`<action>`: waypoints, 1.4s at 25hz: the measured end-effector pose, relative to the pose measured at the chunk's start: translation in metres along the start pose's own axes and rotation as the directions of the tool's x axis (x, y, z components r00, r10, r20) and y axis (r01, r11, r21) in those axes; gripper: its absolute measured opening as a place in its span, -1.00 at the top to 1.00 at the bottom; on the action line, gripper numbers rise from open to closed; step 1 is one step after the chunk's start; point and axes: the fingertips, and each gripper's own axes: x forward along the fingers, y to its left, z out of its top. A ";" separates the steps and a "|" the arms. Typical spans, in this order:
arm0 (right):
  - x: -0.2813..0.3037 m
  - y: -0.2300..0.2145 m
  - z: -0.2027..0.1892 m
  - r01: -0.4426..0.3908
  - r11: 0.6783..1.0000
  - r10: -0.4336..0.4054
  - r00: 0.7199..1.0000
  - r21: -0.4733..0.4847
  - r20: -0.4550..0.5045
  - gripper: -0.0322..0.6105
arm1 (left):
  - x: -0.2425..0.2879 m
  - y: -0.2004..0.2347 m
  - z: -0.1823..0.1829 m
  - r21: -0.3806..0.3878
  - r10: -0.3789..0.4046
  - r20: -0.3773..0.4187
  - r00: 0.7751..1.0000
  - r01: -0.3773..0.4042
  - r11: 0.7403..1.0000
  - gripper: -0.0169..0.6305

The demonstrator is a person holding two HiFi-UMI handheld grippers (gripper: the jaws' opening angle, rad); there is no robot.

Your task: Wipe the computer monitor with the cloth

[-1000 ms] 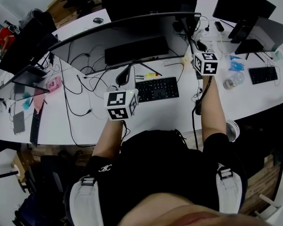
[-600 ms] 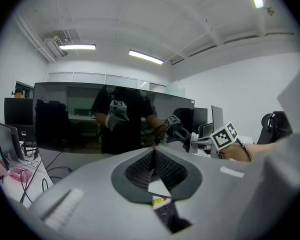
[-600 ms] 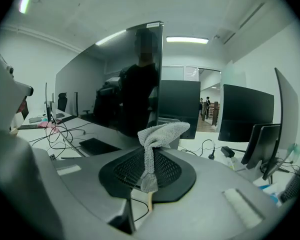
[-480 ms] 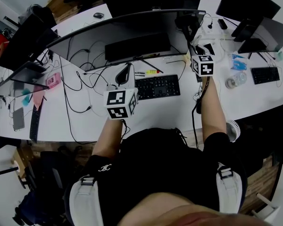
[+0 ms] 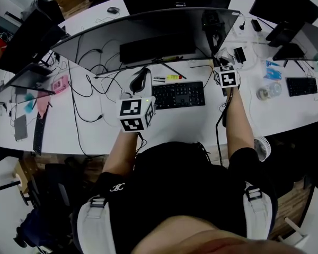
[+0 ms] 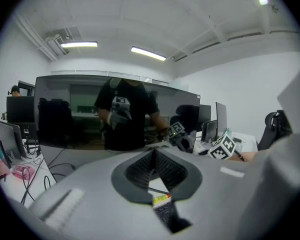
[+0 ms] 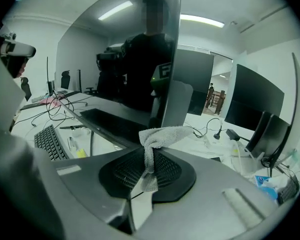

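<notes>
- Head view: a wide, curved monitor (image 5: 148,33) with a dark glossy screen is standing at the back of a white worktop (image 5: 191,123). A flat black keyboard (image 5: 178,94) is lying just before it, among loose black cables (image 5: 77,105). The left gripper (image 5: 141,78) is pointing toward the middle of the screen. The right gripper (image 5: 214,38) is reaching to the screen's right end. More dark screens (image 5: 283,7) are standing on the neighbouring white worktops. The cloth is too small to make out from here.
- Left gripper view: the smooth grey jaws are pressing together at the tips of their ribbed black pads (image 6: 137,170), with nothing between them. A narrow gap below the tips is showing the keyboard. The screen is mirroring the person and both grippers. Only this view is showing the room's white ceiling (image 6: 190,14) and its long tube lights (image 6: 147,53).
- Right gripper view: the jaws are clenching a grey, coarse-woven cloth (image 7: 160,134). Its bunched upper end is sticking out above the tips, just beside the monitor's right edge. Whether it is touching the screen cannot be told. Only this view is showing the cloth plainly.
</notes>
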 end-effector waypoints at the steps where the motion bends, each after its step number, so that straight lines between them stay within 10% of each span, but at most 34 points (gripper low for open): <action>1: 0.004 0.002 -0.005 -0.004 1.000 0.004 1.000 0.006 -0.014 0.81 | 0.000 0.001 -0.001 0.000 0.001 -0.002 1.000 -0.001 1.000 0.79; 15: 0.039 0.056 -0.037 -0.114 0.983 0.126 0.989 0.142 -0.075 0.81 | -0.008 0.023 -0.007 -0.003 0.031 -0.019 0.999 -0.031 1.000 0.79; 35: 0.077 0.192 -0.002 -0.228 0.972 0.233 0.967 0.063 -0.104 0.81 | -0.077 0.117 -0.020 -0.039 0.162 -0.016 0.987 -0.163 0.986 0.79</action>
